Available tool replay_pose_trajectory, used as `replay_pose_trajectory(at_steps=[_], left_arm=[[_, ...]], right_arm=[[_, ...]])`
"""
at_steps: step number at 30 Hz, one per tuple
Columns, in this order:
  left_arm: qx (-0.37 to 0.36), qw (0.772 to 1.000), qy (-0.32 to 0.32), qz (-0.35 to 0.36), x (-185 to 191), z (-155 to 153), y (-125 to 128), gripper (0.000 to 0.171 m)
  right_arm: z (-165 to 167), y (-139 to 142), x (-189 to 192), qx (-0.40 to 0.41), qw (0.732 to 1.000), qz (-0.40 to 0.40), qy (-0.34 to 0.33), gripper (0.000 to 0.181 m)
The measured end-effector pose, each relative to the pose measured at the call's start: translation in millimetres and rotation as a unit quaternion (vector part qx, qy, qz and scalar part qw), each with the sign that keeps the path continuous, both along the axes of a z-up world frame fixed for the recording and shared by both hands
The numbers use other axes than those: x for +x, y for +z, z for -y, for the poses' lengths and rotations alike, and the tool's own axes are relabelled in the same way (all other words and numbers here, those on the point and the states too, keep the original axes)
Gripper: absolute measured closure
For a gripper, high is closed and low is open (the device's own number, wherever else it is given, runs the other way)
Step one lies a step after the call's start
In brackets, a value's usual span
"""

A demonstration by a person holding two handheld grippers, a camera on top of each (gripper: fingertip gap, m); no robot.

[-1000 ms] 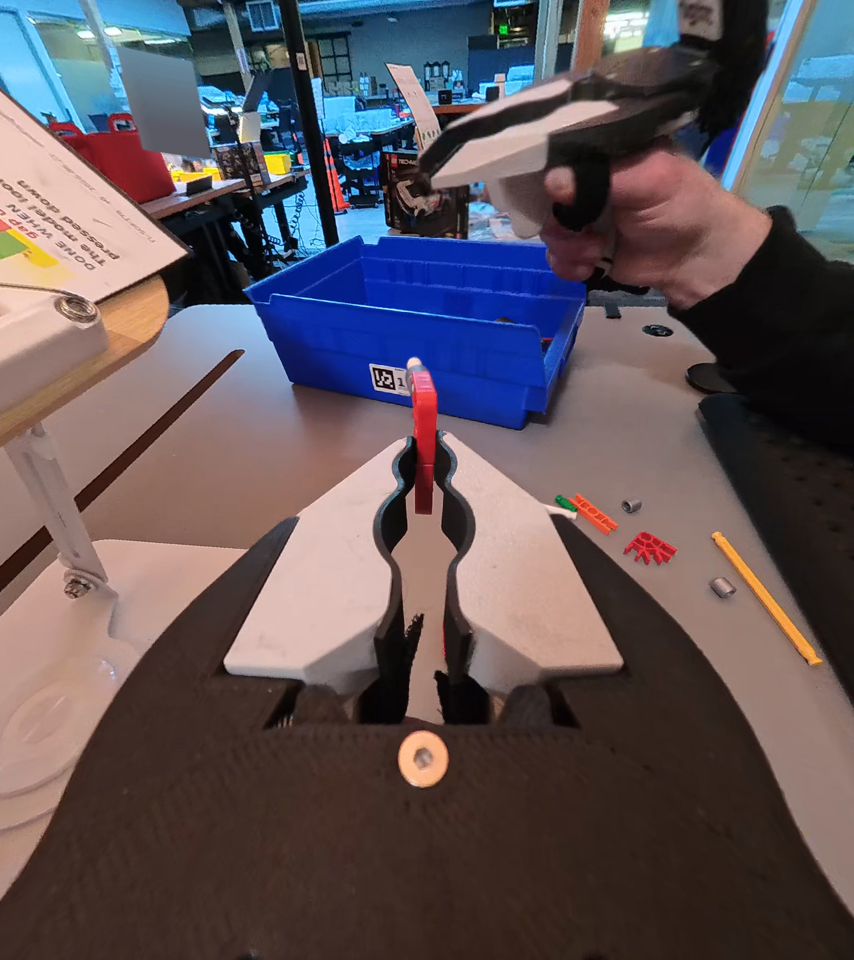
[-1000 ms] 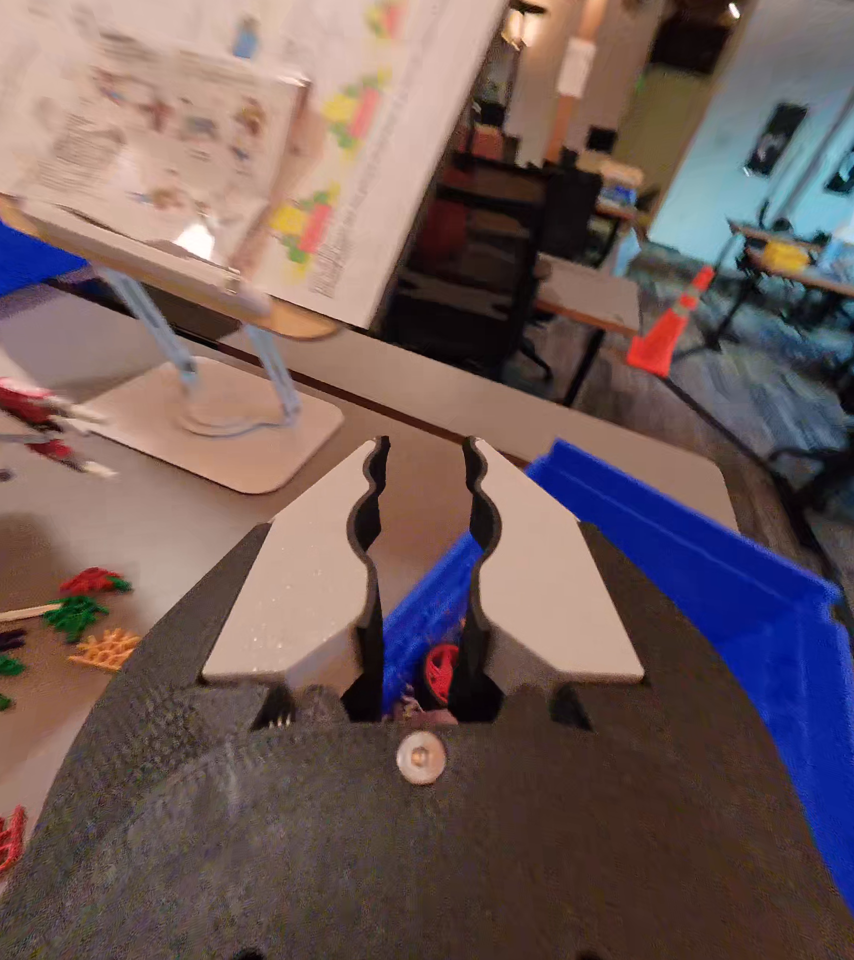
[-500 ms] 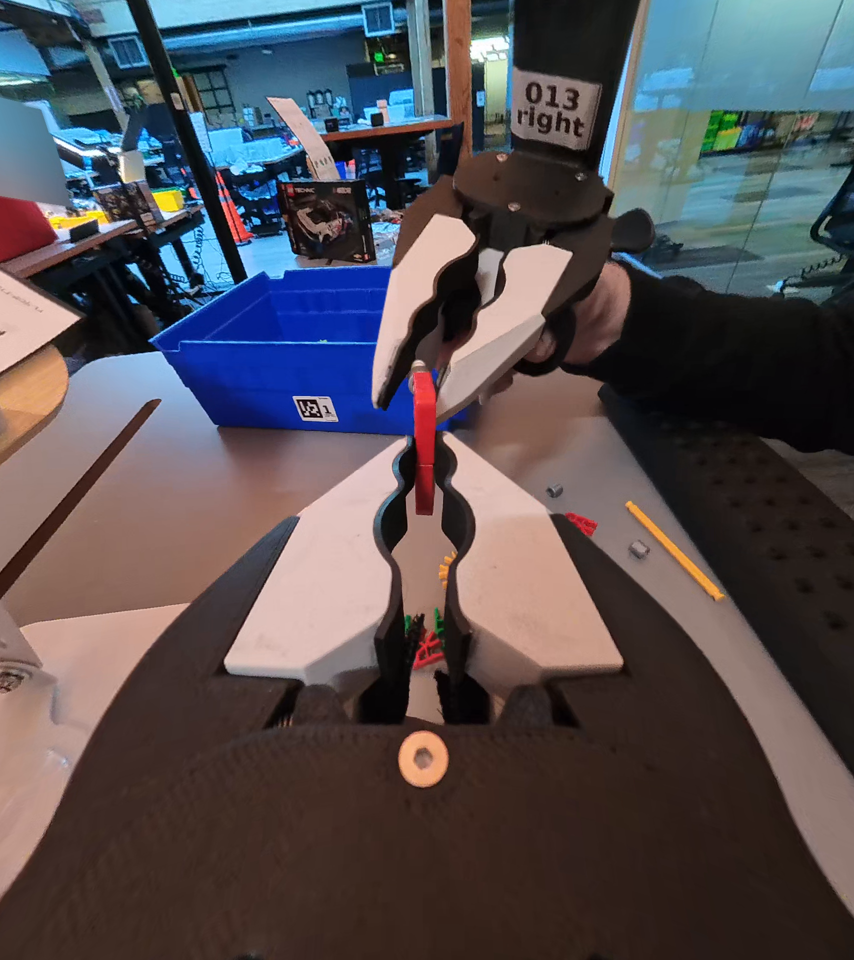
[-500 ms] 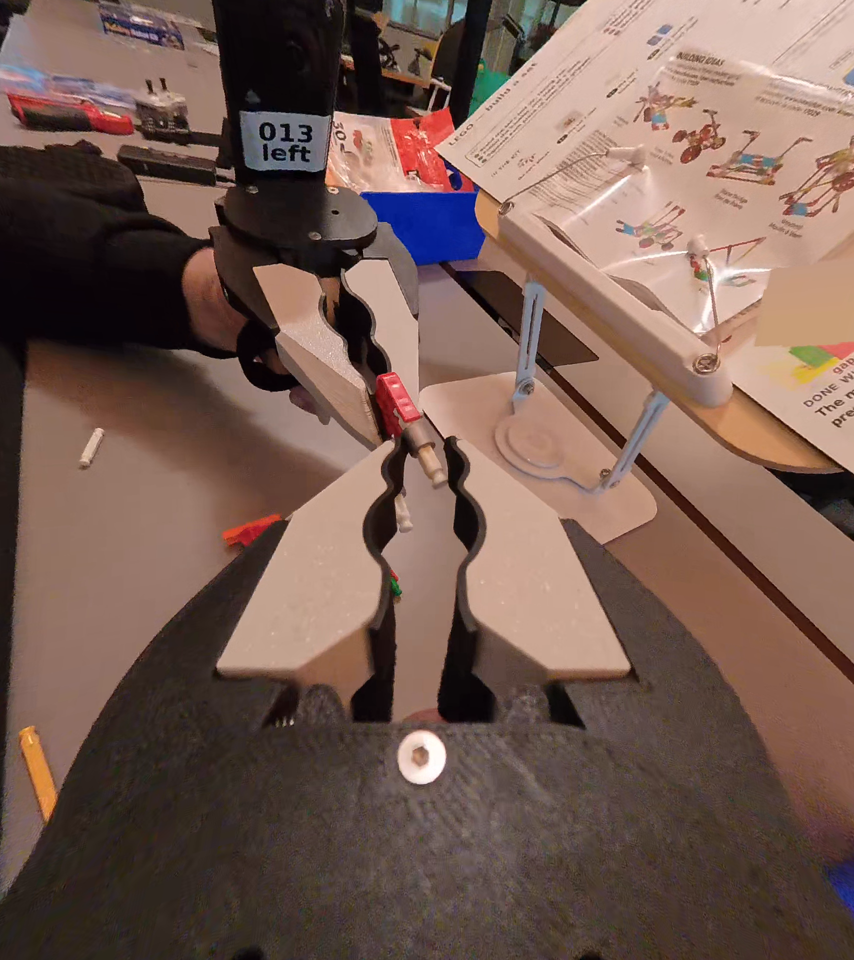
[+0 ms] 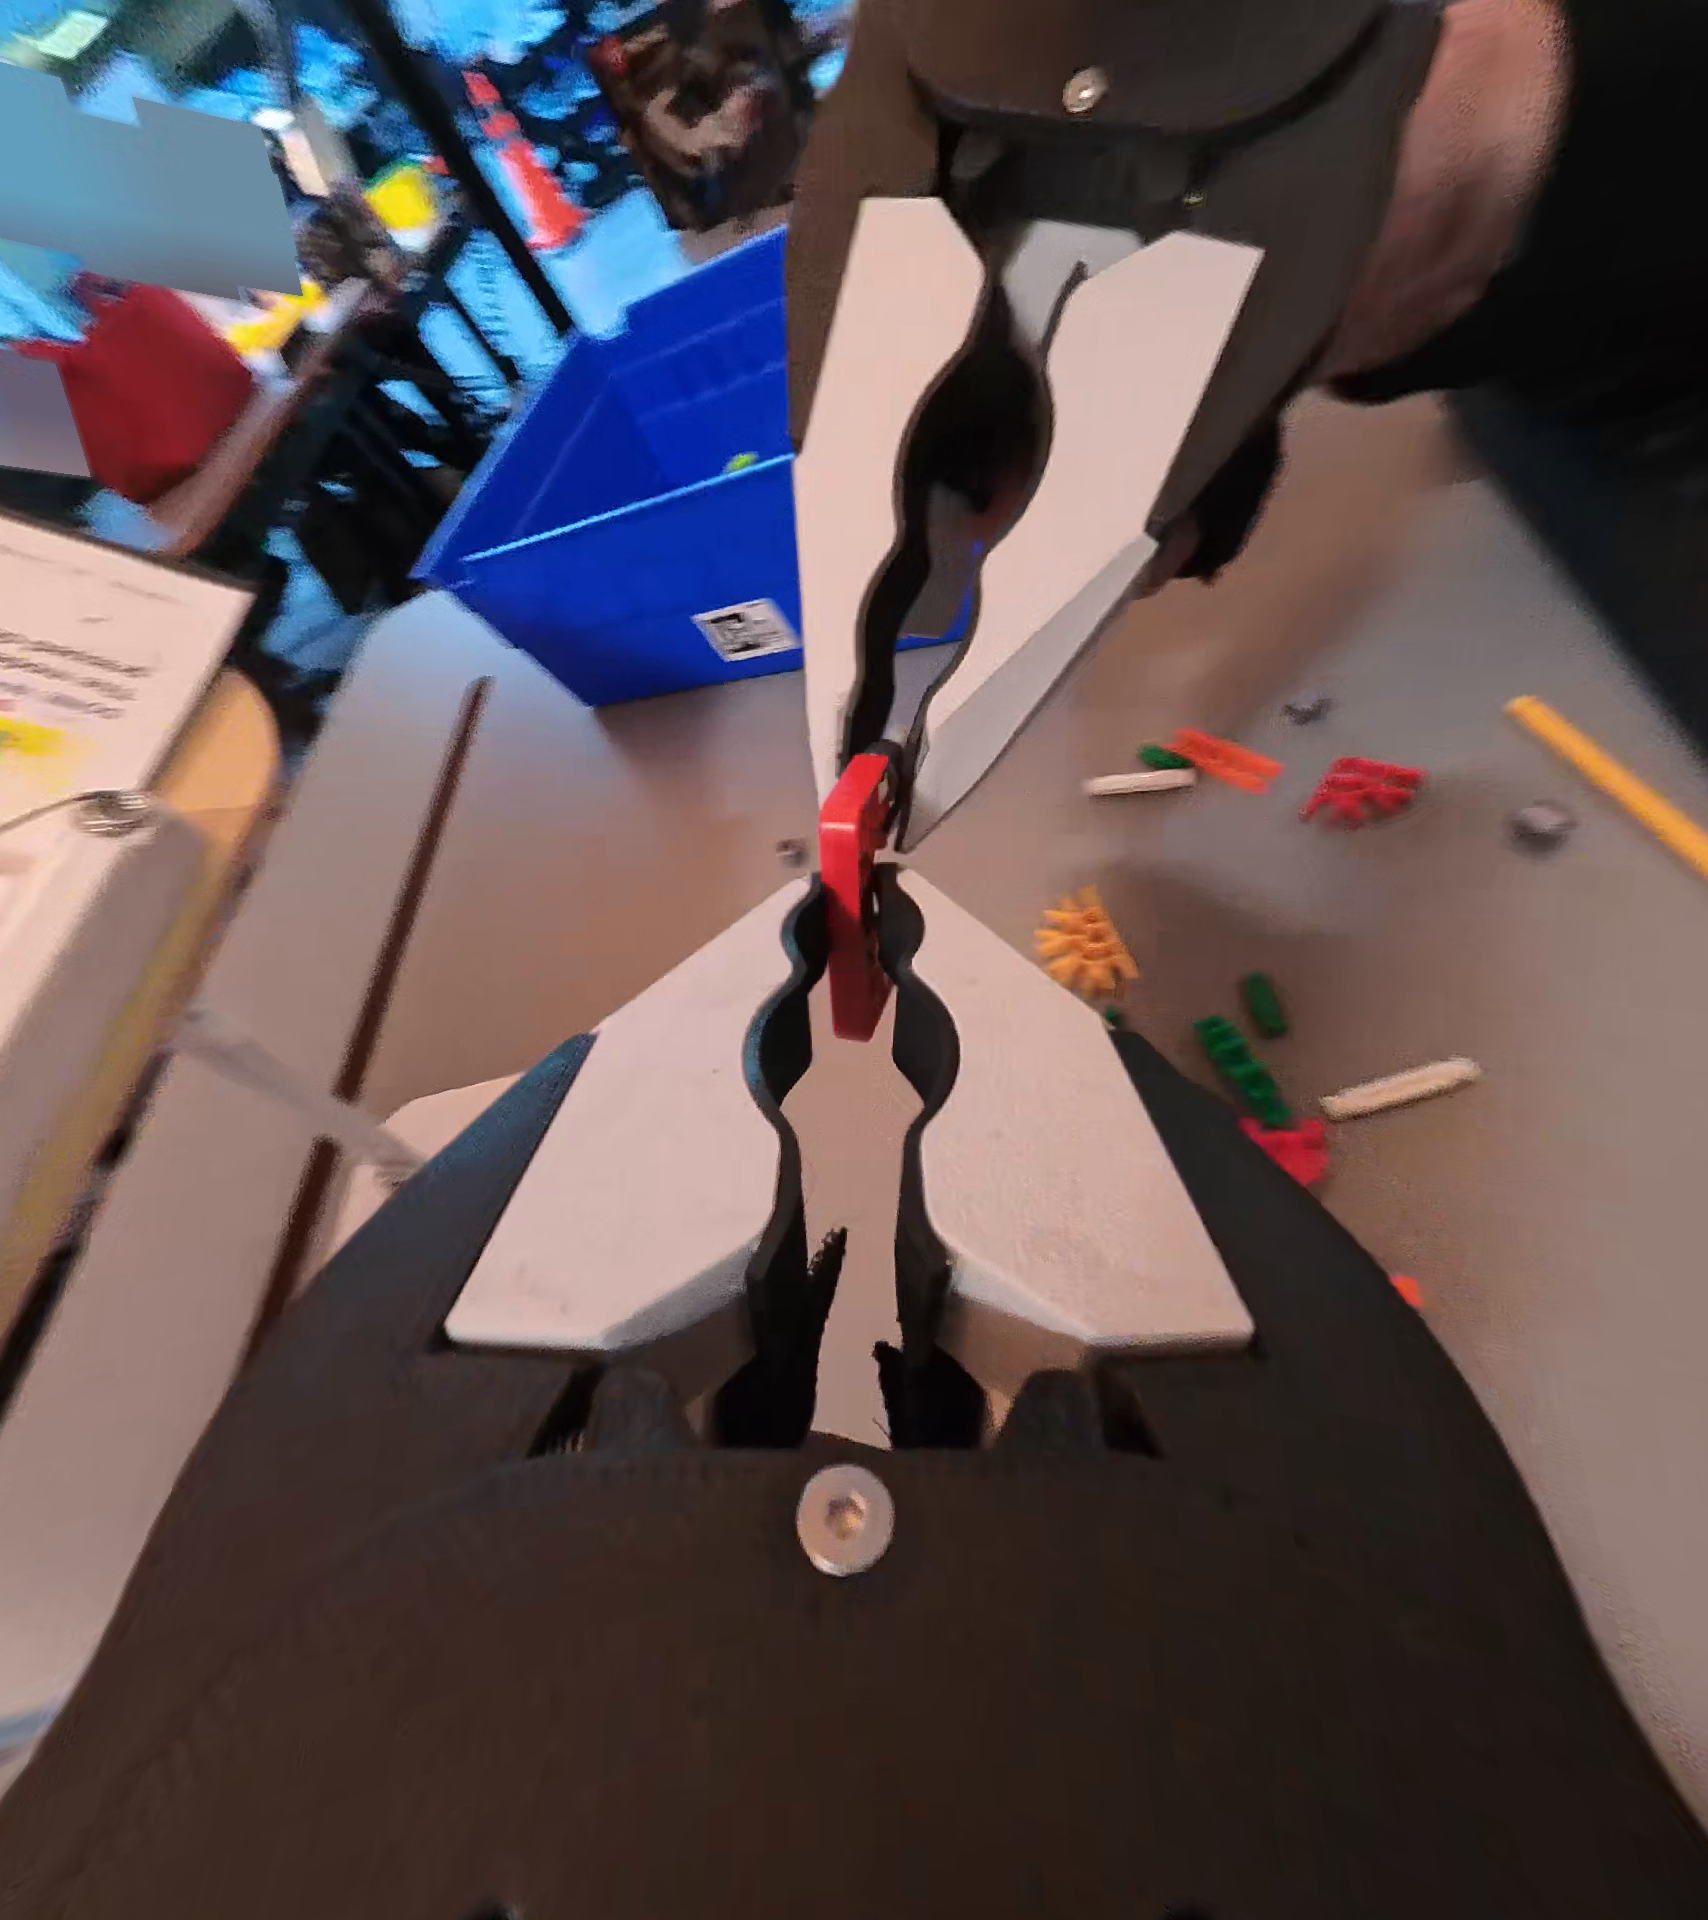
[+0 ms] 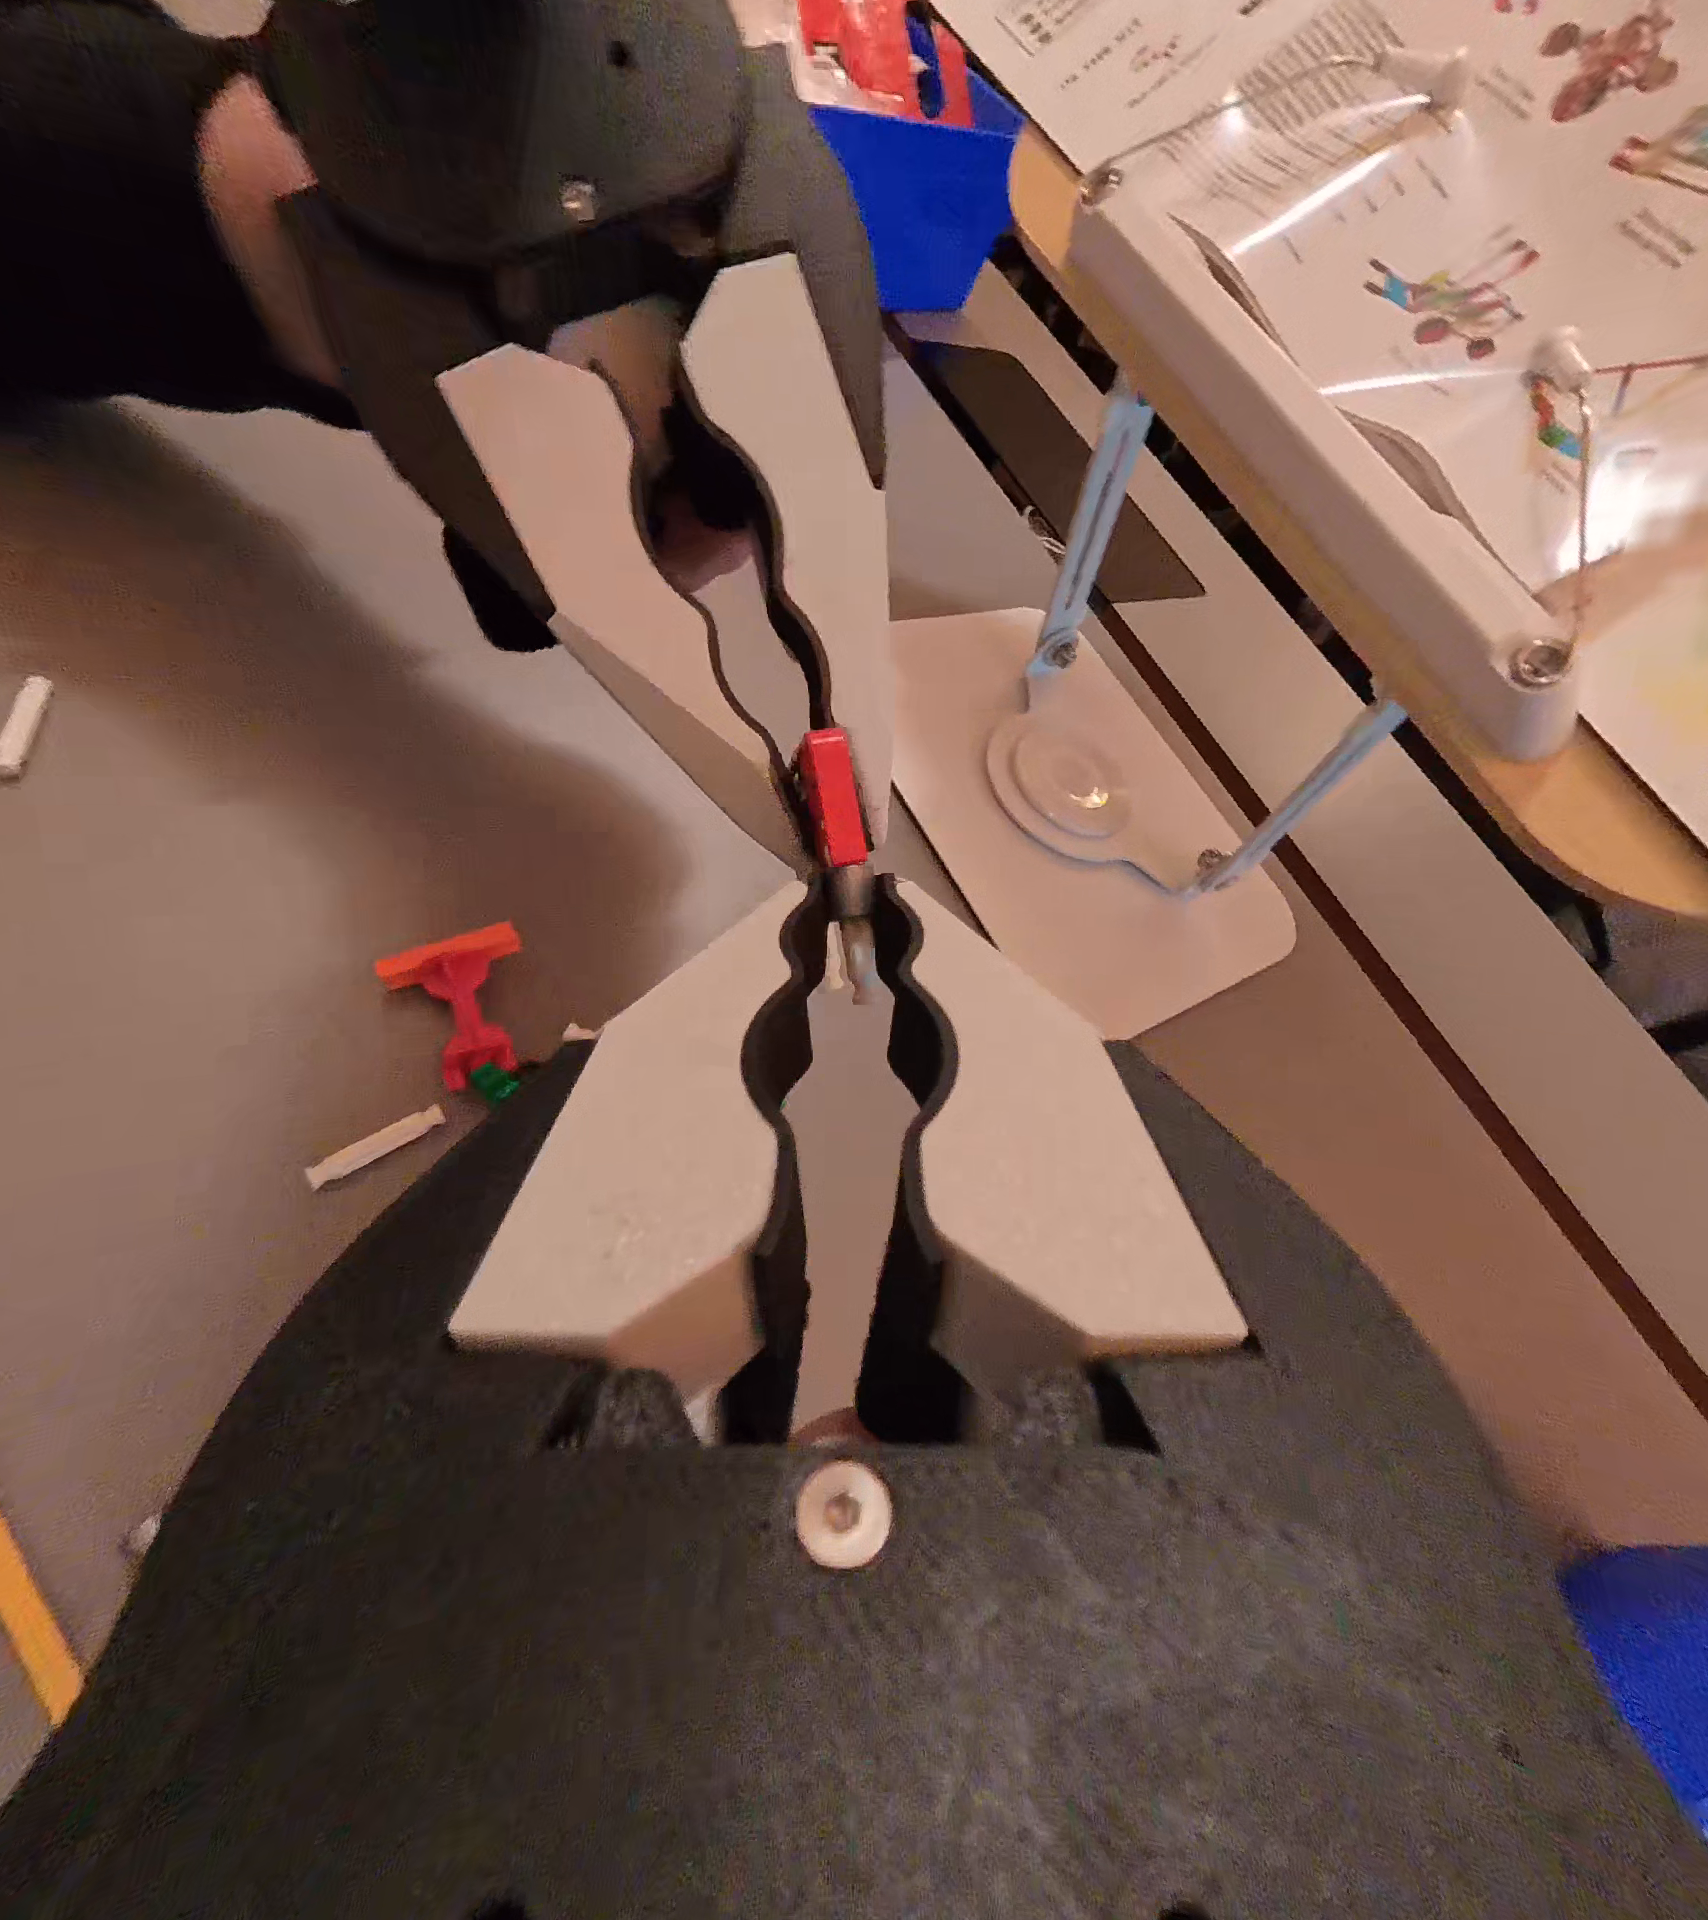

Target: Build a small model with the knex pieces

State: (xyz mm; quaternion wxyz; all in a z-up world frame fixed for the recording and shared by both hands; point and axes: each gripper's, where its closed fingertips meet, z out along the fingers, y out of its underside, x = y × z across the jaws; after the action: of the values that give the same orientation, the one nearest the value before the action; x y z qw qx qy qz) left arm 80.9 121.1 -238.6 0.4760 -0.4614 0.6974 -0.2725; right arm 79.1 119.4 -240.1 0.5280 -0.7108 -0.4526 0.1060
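Printed instruction sheet [image 6: 1452, 260], bin sticker [image 5: 744, 630].

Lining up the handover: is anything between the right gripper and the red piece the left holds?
Nothing visible. The right gripper has its tips flanking the grey peg on the end of the red piece, which the left gripper clamps. Loose pieces lie on the table, aside.

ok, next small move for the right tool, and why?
Probably close the right tool on the grey peg. The peg sticks out of the red piece and sits between the right tool's tips, seemingly with slight gaps either side, though blur makes contact hard to judge. The left tool is shut on the red piece, so it looks braced.
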Motion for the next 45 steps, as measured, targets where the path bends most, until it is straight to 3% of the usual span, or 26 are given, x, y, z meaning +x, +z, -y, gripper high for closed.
replay_pose_trajectory(at_steps=[3, 7, 13, 16, 19, 22, 27, 31, 37, 41, 44, 45], left_arm=[[0.109, 0.992, 0.068, -0.018, 3, -19, -6, 0.165], [0.154, 0.979, 0.133, 0.006, 6, -32, -5, 0.165], [0.267, 0.944, 0.192, 0.008, 6, -46, -6, 0.162], [0.338, 0.914, 0.226, 0.012, 5, -53, -3, 0.162], [0.36, 0.904, 0.231, 0.014, 6, -55, -6, 0.162], [0.337, 0.915, 0.22, 0.025, 5, -55, 2, 0.161], [0.419, 0.873, 0.249, 0.033, 2, -55, 10, 0.162], [0.442, 0.857, 0.262, 0.037, 6, -55, 5, 0.162], [0.387, 0.887, 0.248, 0.045, 4, -58, 10, 0.162], [0.314, 0.935, 0.163, 0.026, 0, -51, 3, 0.161], [0.335, 0.938, 0.093, 0.006, -3, -36, 4, 0.163], [0.332, 0.941, 0.063, -0.008, -2, -26, 1, 0.164]], right_arm=[[-17, -8, 6, 0.007, 0.998, 0.012, -0.053, 0.175], [-30, -7, 11, 0.007, 0.996, -0.009, -0.092, 0.175], [-39, -14, 9, -0.037, 0.99, -0.068, -0.118, 0.175], [-44, -15, 8, -0.051, 0.986, -0.094, -0.131, 0.175], [-47, -18, 10, -0.063, 0.983, -0.105, -0.134, 0.174], [-46, -7, 7, -0.036, 0.985, -0.107, -0.134, 0.175], [-47, -5, 4, -0.083, 0.971, -0.177, -0.139, 0.174], [-50, -9, 6, -0.117, 0.957, -0.222, -0.147, 0.174], [-53, -2, 6, -0.064, 0.973, -0.173, -0.14, 0.174], [-48, -5, 1, 0.008, 0.996, -0.052, -0.078, 0.173], [-40, -9, -4, 0.013, 0.999, -0.017, -0.036, 0.172], [-39, -13, -5, 0.013, 0.999, 0.001, -0.031, 0.163]])
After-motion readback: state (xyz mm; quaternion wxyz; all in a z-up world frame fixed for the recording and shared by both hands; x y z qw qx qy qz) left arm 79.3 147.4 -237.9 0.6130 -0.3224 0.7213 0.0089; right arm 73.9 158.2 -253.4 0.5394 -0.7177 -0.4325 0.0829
